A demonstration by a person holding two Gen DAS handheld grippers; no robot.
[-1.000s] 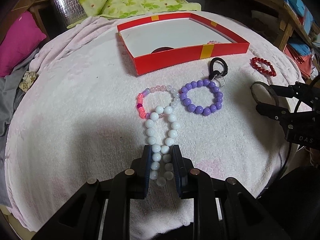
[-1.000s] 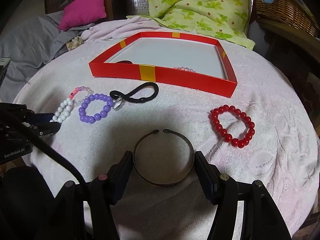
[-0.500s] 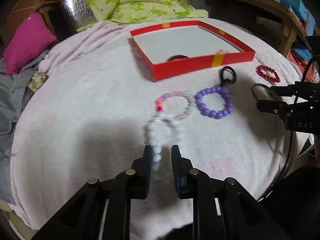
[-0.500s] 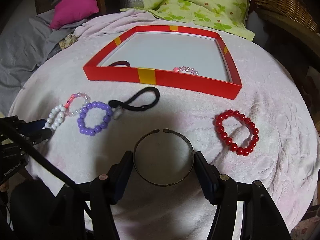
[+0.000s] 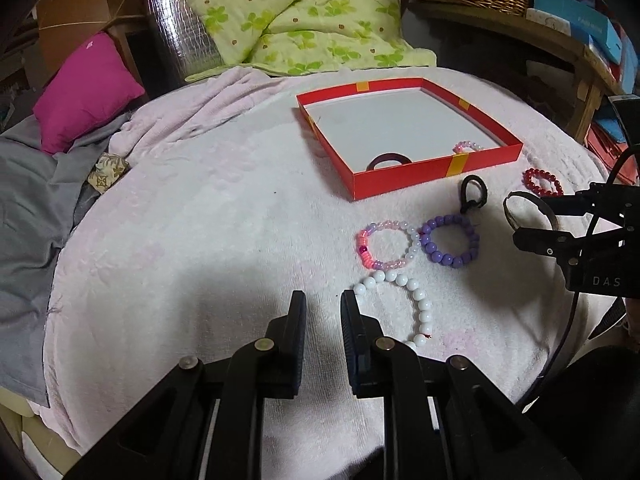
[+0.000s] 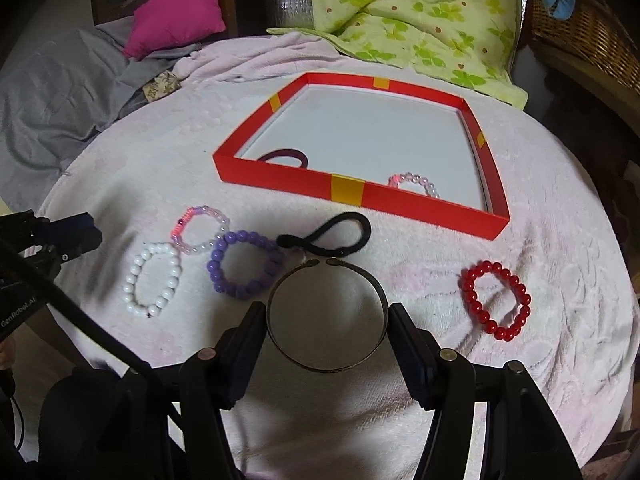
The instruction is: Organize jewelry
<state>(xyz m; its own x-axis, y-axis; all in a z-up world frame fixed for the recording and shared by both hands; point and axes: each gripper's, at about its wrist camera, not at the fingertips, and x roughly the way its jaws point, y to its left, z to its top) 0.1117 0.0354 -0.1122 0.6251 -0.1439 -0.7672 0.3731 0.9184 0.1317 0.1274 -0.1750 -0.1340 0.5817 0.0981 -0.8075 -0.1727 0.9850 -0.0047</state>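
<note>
From the left wrist view, the left tongs (image 5: 323, 304) are nearly closed and empty. The white bead bracelet (image 5: 420, 304) lies on the pink towel (image 5: 200, 240) just beside the right-hand finger, outside the gap. It looks light and floppy, round beads on elastic, likely to roll out of a shallow pinch. Better to take it across the strand, one finger inside the loop.

From the right wrist view, the right tongs (image 6: 326, 312) stand fairly wide, clamped on the sides of a thin metal cuff (image 6: 328, 368), its open ends pointing toward the red box (image 6: 400, 200). The cuff seems stiff but springy and smooth, so hard squeezing could flex it or make it pop free. The box already holds two pieces.
</note>
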